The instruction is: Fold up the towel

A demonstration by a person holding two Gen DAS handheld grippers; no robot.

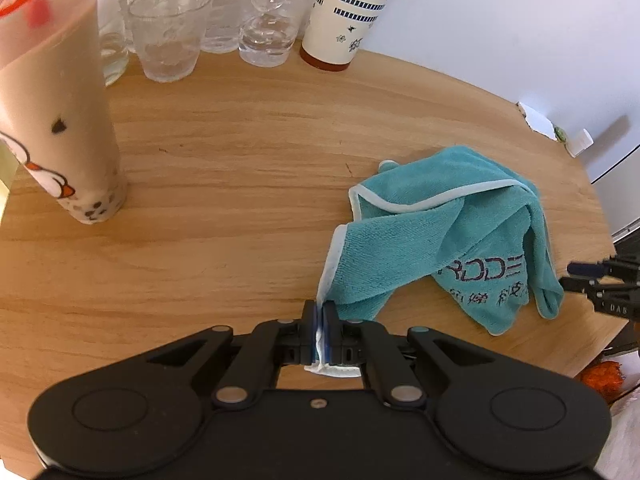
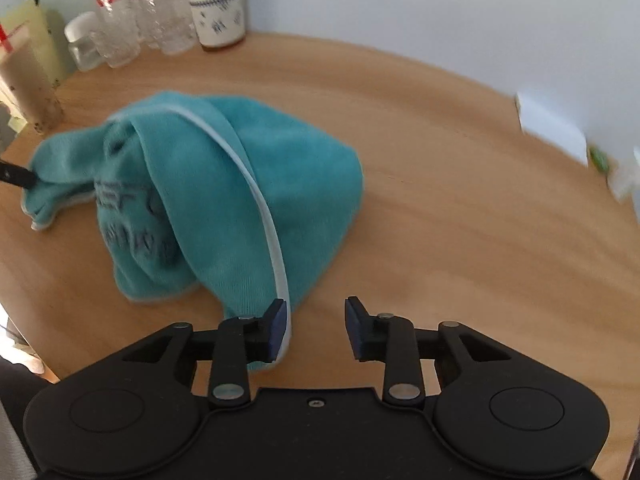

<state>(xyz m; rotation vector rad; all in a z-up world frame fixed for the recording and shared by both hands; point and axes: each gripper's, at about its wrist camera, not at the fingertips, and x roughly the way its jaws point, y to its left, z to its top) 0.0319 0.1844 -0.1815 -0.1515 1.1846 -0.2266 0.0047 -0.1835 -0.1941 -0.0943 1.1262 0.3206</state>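
A teal towel [image 1: 448, 236] with pale piping and dark lettering lies crumpled on the round wooden table [image 1: 224, 184]. My left gripper [image 1: 320, 308] is shut on one white-edged corner of it, and the cloth pulls taut from the jaws. In the right wrist view the same towel [image 2: 224, 184] is heaped in front of my right gripper [image 2: 316, 308], which stands open. Its left pad [image 2: 278, 328] touches the towel's piped edge; nothing lies between the fingers. The right gripper's tips [image 1: 592, 280] show at the right edge of the left wrist view, beside the towel.
A tall milk tea cup [image 1: 60, 120] stands at the left. Clear bottles [image 1: 264, 20], a glass [image 1: 168, 28] and a patterned paper cup [image 1: 348, 16] line the table's back edge by the wall. A white scrap [image 2: 552, 132] lies at the far right rim.
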